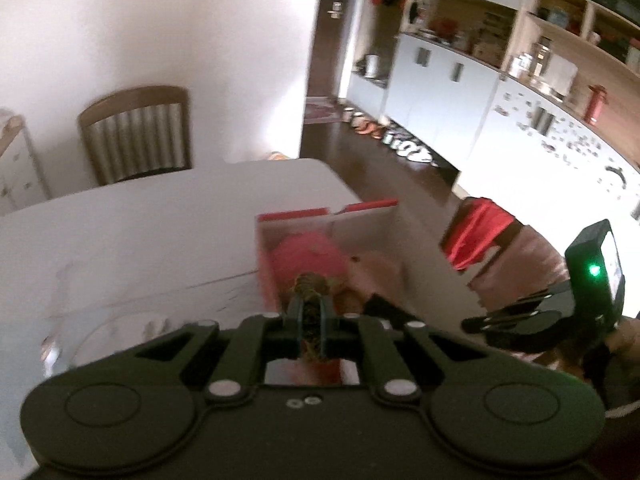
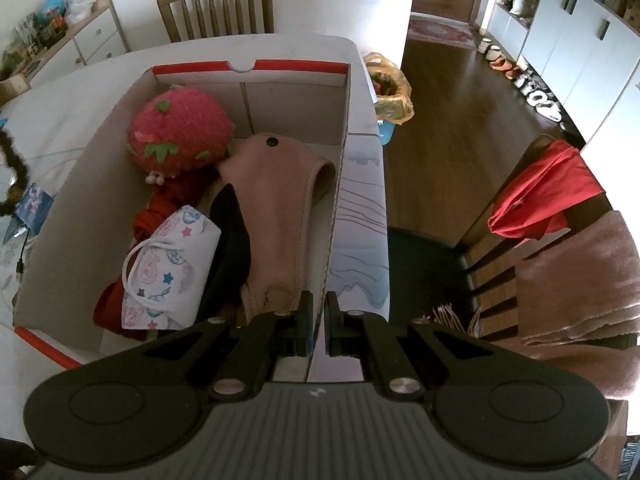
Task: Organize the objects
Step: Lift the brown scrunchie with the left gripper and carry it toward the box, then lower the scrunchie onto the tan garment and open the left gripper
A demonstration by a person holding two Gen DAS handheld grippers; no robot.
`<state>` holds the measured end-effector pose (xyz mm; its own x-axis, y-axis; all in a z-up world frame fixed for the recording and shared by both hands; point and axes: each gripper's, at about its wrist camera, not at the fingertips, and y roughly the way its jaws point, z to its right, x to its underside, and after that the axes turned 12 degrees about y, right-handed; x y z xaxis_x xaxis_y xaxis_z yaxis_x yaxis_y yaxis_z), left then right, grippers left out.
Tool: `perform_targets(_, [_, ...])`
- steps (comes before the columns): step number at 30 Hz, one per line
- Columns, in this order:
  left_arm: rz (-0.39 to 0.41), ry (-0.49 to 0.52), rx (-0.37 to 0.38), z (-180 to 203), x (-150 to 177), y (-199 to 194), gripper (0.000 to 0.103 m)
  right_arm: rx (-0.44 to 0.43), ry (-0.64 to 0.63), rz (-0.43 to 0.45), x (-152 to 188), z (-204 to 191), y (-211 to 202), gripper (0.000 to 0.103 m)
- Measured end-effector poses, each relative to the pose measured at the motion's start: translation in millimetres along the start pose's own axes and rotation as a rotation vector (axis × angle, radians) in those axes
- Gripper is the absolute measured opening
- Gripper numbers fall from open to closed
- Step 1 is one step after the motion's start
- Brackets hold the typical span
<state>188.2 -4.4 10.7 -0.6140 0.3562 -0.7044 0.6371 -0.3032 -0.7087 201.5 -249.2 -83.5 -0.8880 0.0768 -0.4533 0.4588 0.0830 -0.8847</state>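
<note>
Right gripper (image 2: 316, 312) pinches the box (image 2: 336, 216) wall at lower centre; left gripper (image 1: 310, 312) is pressed onto a brownish braid (image 1: 309, 286).

The open box sits mid-frame on the white table (image 2: 364, 184) in the right view. Inside: strawberry plush (image 2: 180, 128) upper left, tan cloth (image 2: 276, 208) centre, printed mask (image 2: 172, 264) lower left. The left view is blurred; there the braid hangs over the box, centre frame.

A wooden chair (image 2: 216, 4) stands behind the white table (image 2: 72, 80).
</note>
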Motion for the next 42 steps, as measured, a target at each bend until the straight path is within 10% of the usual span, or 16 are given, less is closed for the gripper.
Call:
perform_targets(28, [-0.096,0.051,0.223,51.2,-57.5,155.4,0.005,0.001,0.013,-0.006,-1.5,2.8,-1.9,0.005])
perform_targets(42, [-0.238,0.139,0.094,50.4,-40.8,211.0,0.006,0.007,0.019,-0.01,-1.8,3.6,-2.8,0.005])
